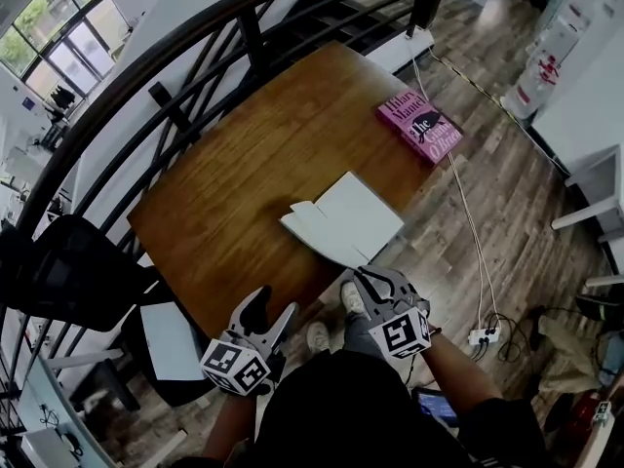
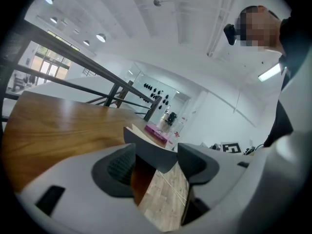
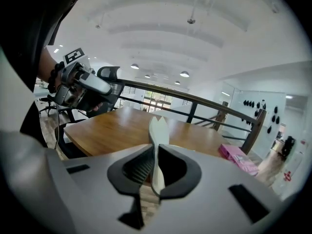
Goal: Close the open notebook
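Tabletop [image 1: 244, 164] bears the notebook [image 1: 346, 217] mid-frame. Right gripper [image 3: 155, 152] pinches its near leaf; left gripper [image 2: 157, 156] gapes empty. Next, probably: swing leaf across.

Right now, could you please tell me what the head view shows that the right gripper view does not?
Only the head view: the notebook's whole outline near the table's edge, and a power strip on the floor. Only the right gripper view: the right gripper shut on the notebook's white edge, plus ceiling lamps. Both: the table, the pink book, the left gripper and the railing.
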`<state>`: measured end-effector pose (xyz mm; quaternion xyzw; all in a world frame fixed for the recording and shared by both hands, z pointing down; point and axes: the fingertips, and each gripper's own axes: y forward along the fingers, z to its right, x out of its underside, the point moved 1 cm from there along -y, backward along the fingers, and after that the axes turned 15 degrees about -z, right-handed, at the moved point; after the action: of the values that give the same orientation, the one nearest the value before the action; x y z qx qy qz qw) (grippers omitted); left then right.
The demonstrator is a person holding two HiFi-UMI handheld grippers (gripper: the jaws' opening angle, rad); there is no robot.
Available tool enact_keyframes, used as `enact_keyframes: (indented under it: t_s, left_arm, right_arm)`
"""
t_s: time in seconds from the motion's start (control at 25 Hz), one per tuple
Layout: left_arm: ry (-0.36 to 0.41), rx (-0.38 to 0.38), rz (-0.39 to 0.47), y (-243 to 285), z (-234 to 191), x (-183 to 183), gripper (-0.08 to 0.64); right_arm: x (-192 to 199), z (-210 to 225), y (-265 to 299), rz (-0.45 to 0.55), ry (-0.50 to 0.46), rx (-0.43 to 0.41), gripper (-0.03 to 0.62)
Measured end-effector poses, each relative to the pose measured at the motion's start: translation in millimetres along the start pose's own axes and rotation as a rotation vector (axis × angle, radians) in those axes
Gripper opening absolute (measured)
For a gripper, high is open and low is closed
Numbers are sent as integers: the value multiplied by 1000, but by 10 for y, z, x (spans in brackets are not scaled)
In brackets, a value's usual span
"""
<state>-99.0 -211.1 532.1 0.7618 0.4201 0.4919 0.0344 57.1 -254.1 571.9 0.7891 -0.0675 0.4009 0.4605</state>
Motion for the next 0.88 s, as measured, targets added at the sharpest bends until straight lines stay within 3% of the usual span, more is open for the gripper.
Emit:
enact_keyframes:
  t_s: [0.36,0.6,0.68,0.88]
  left_arm:
    - [20,16,-2,311,52,-260,278]
    - [29,26,-12,414,20,-362,278]
    - [33,30,-10,436,10,-398,278]
    - [46,38,-1,472,-7,-479,278]
  right_arm:
    - [111,549,15,-16,51,63,34]
    - [206,914,34,-93,-7,218,93]
    - [216,1002,34,-101,17,228,123]
    - [166,1070,46,-94,46,220,123]
